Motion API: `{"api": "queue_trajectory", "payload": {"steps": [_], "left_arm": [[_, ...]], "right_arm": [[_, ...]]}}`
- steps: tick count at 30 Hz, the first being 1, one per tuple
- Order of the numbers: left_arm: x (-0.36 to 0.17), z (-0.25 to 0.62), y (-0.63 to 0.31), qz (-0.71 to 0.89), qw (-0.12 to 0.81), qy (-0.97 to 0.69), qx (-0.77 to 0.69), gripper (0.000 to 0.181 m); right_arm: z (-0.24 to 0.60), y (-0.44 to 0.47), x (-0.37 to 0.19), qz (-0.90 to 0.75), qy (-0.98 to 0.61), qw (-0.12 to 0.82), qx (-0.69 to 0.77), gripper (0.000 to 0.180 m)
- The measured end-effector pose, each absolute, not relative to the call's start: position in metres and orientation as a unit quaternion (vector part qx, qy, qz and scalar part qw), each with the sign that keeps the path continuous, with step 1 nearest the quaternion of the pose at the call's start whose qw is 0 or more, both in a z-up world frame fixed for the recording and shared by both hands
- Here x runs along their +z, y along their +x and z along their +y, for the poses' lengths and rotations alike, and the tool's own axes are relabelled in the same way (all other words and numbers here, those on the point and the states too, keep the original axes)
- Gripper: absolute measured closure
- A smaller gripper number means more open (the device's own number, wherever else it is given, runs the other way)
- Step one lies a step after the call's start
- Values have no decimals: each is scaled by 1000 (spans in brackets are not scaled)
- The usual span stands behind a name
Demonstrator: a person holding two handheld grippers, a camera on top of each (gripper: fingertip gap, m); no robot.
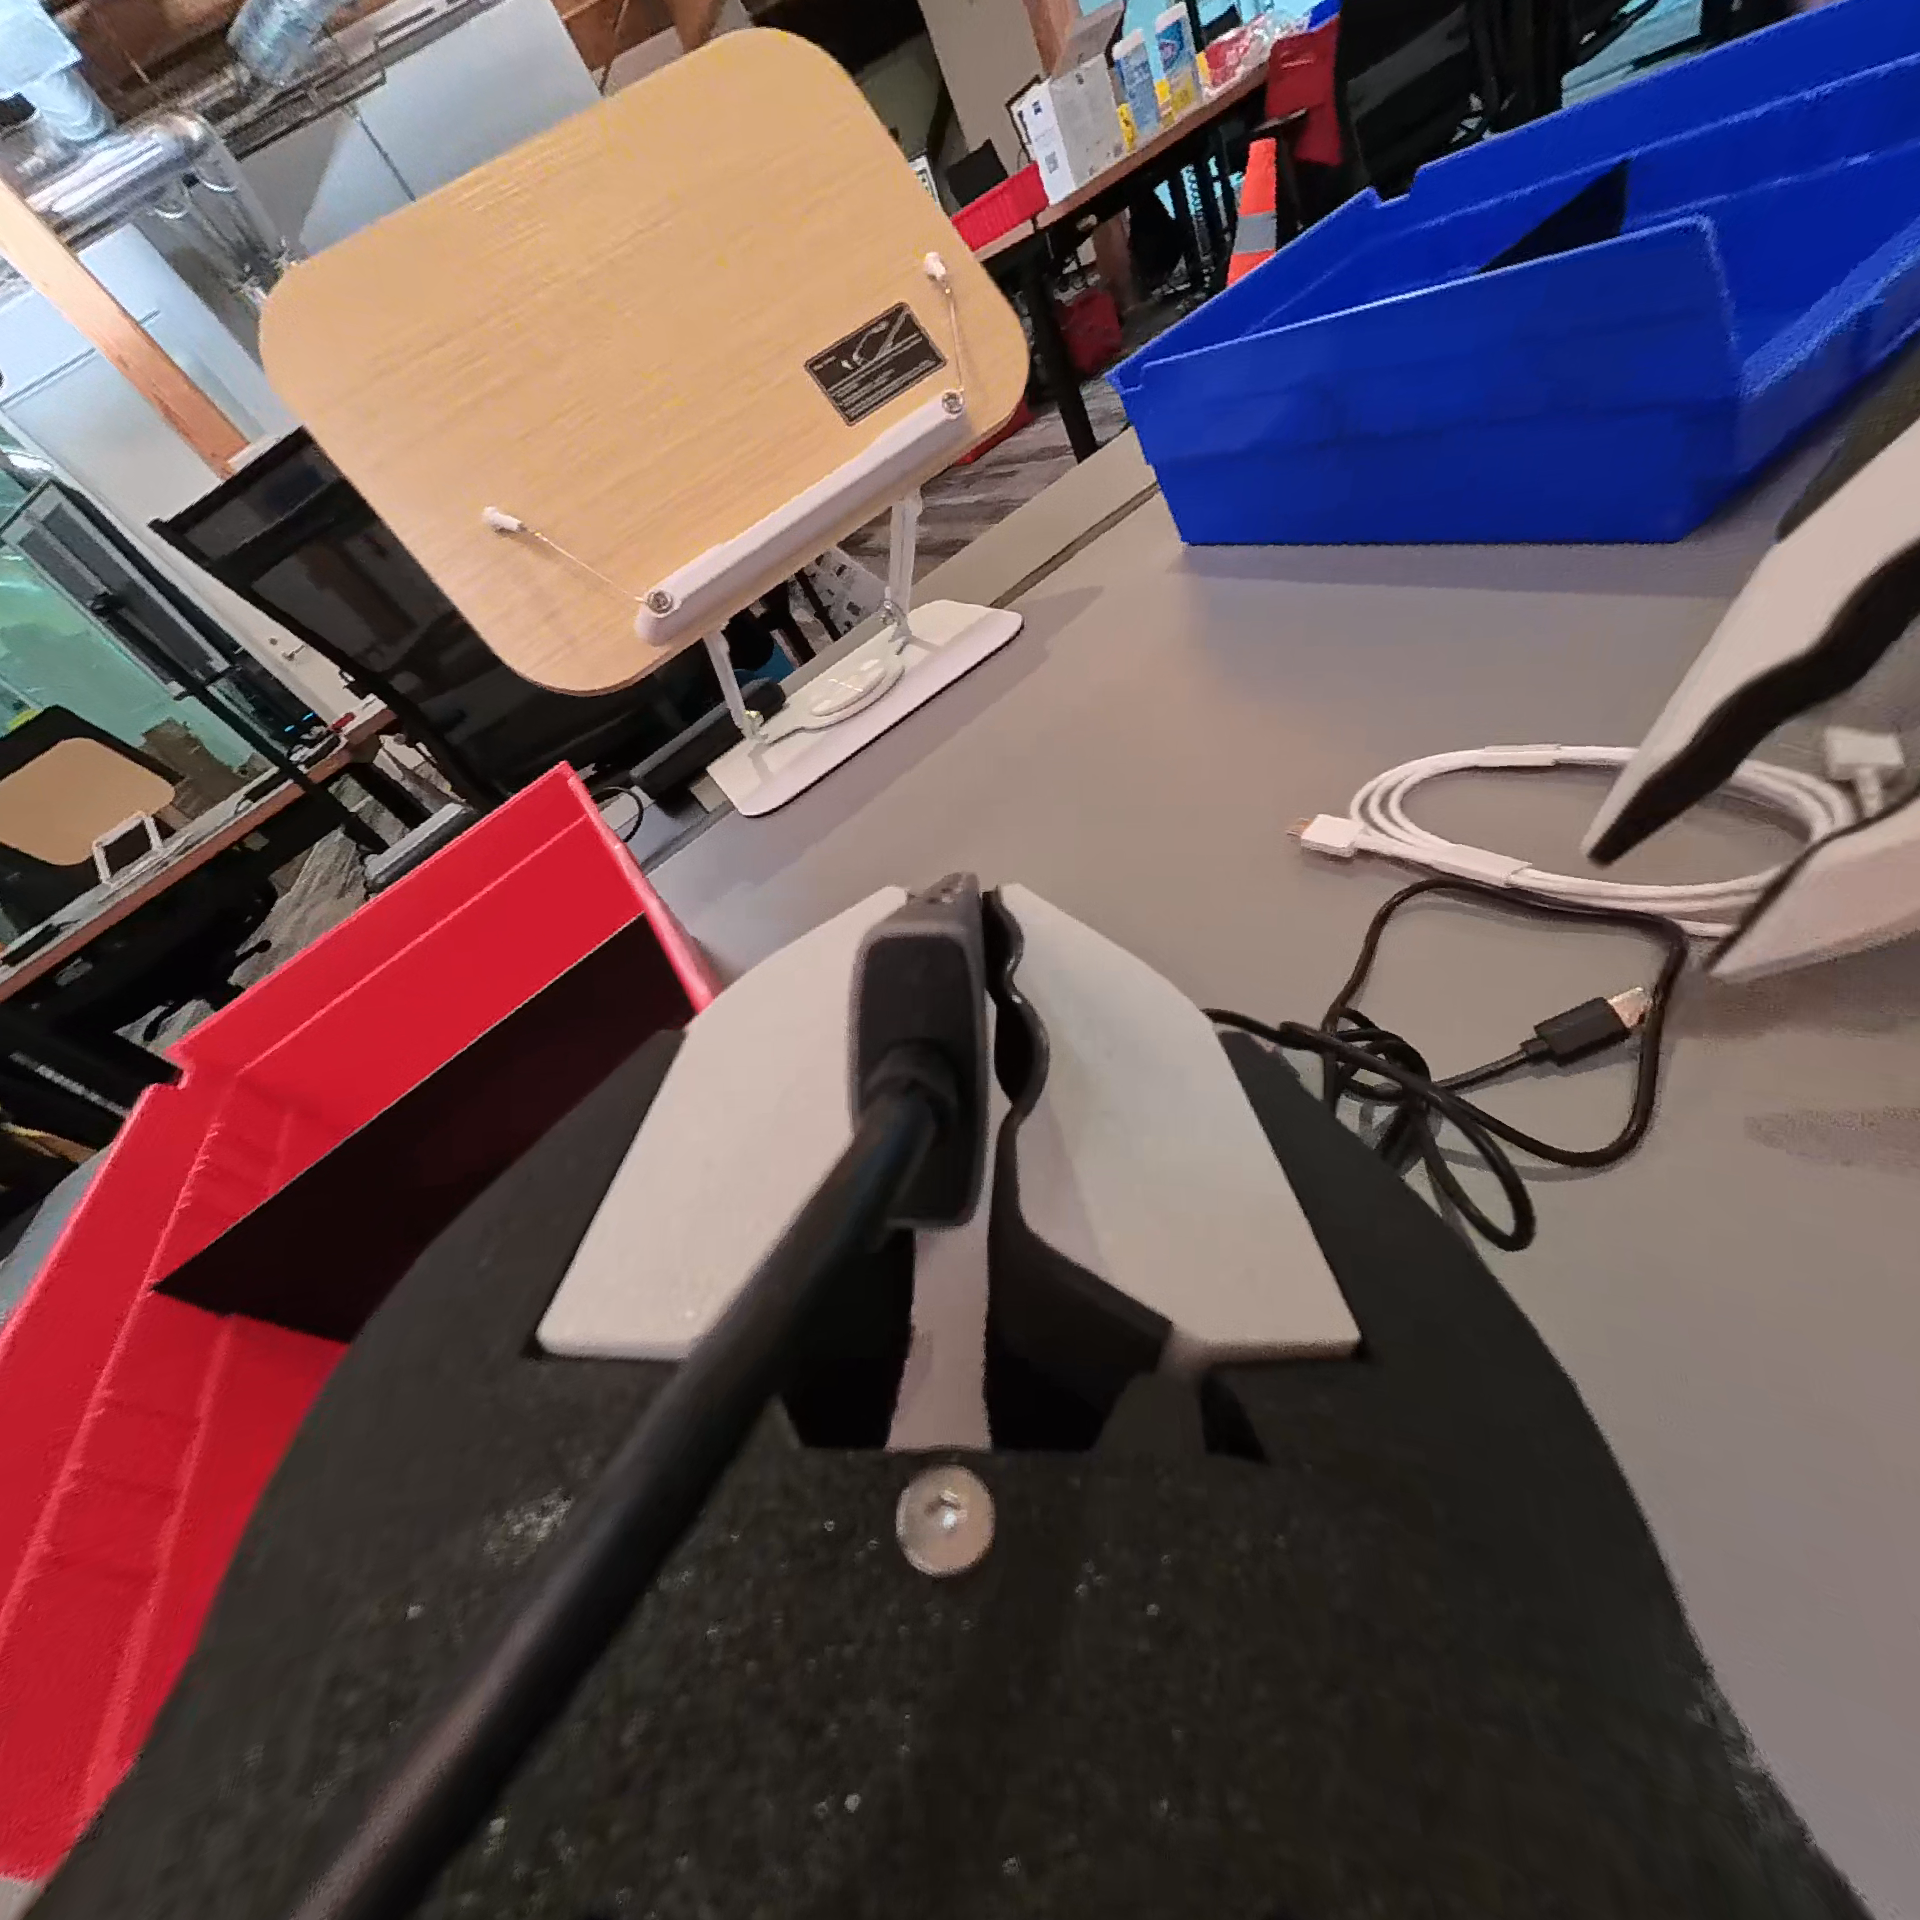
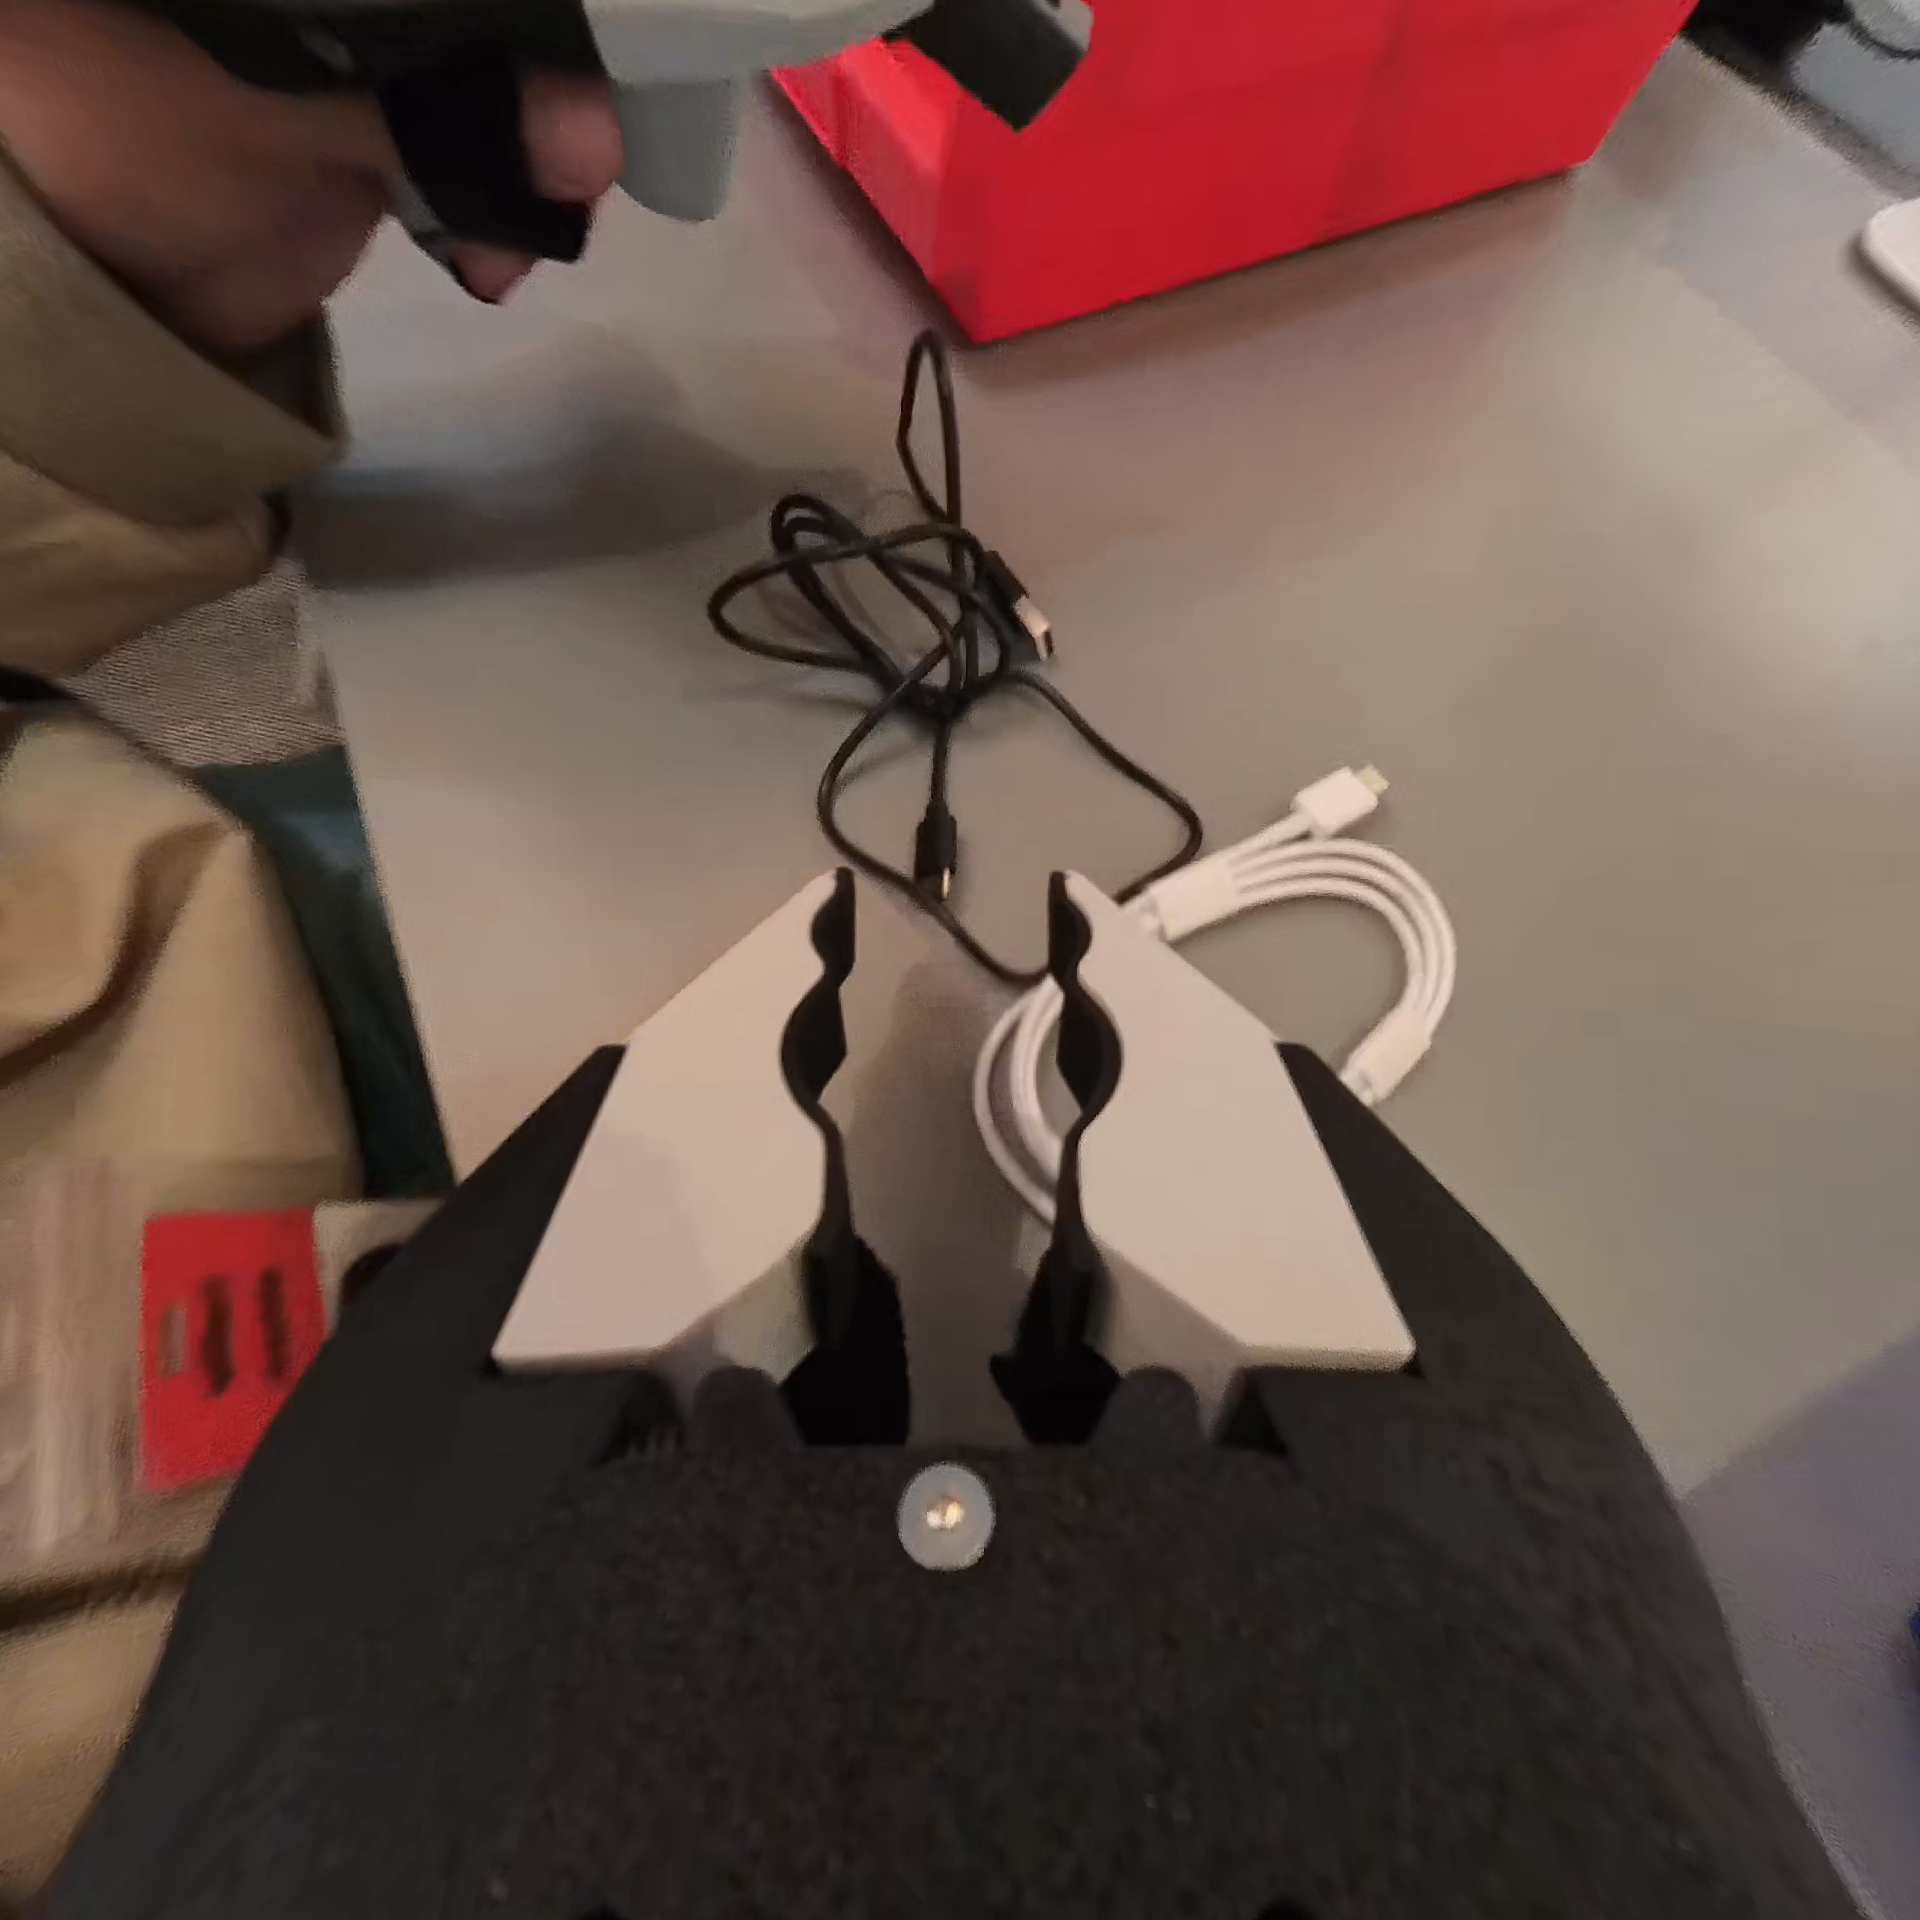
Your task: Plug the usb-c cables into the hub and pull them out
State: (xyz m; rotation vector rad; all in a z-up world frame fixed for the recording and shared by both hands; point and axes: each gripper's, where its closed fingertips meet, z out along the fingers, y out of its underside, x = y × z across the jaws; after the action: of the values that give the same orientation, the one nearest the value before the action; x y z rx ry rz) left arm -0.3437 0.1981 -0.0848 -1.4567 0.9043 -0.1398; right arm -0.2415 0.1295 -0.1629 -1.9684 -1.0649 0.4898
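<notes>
The left gripper [image 1: 982,914] has its 2 grey fingers [image 1: 748,1122] pressed together on a dark grey slab-shaped hub [image 1: 920,1039], which stands on edge between the black wavy pads with its front end just past the fingertips. The hub's thick black lead [image 1: 665,1455] runs back from its rear end, over the gripper's black body towards the camera. The gripper hangs above the grey table [image 1: 1299,665], not touching it.

The right gripper [image 2: 951,883] holds nothing; its 2 grey fingers [image 2: 686,1132] stand moderately apart, with bare table showing between them. Just beyond their tips lies the small plug of a thin black usb-c cable [image 2: 940,665], tangled in loose loops on the table, with its other, metal-tipped plug lying farther out. Just beside it, partly under the right-hand finger, lies a coiled white cable [image 2: 1403,935] with white plugs.

In the left wrist view both cables lie to the right of the hub, near the right gripper's fingers. A red plastic bin [image 1: 312,1122] sits at the left, a blue plastic bin [image 1: 1507,384] at the far right, and a light wooden board on a white folding stand [image 1: 634,353] stands beyond. A hand [image 2: 208,197] in a beige sleeve grips the left gripper's handle.
</notes>
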Motion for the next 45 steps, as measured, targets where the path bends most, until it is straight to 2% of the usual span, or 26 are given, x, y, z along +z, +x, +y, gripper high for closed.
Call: {"api": "queue_trajectory", "payload": {"steps": [3, 9, 15, 18, 22, 24, 26, 30, 32, 39, 42, 45], "left_arm": [[-85, 199, -346, 393, 649, -648, -66, 170], [-81, 197, -348, 389, 655, -645, -67, 170], [-85, 196, -342, 397, 647, -647, -76, 170], [-82, 193, -342, 402, 651, -640, -66, 170], [-80, 194, -344, 395, 653, -642, -73, 170], [-82, 196, -345, 392, 650, -647, -76, 170], [-83, 196, -344, 392, 647, -649, -78, 170], [-83, 196, -344, 395, 647, -648, -73, 170], [-84, 196, -344, 396, 646, -649, -73, 170], [-89, 195, -337, 405, 639, -649, -76, 169], [-89, 194, -338, 406, 638, -650, -72, 169], [-88, 195, -342, 401, 640, -652, -71, 169]], "right_arm": [[142, -261, -163, -442, -774, 423, 162, 158], [137, -264, -187, -466, -798, 332, 189, 152], [156, -254, -191, -464, -810, 335, 127, 169], [173, -236, -140, -441, -785, 420, 111, 171], [178, -201, -2, -318, -659, 648, 211, 171], [174, -180, 25, -265, -634, 674, 271, 172], [181, -167, -4, -245, -694, 616, 280, 171], [176, -134, -97, -237, -814, 504, 164, 171], [159, -138, -126, -240, -839, 457, 169, 171], [112, -233, -161, -217, -852, 351, 322, 170], [84, -278, -157, -266, -824, 300, 400, 158], [67, -282, -155, -361, -802, 294, 373, 151]]}}
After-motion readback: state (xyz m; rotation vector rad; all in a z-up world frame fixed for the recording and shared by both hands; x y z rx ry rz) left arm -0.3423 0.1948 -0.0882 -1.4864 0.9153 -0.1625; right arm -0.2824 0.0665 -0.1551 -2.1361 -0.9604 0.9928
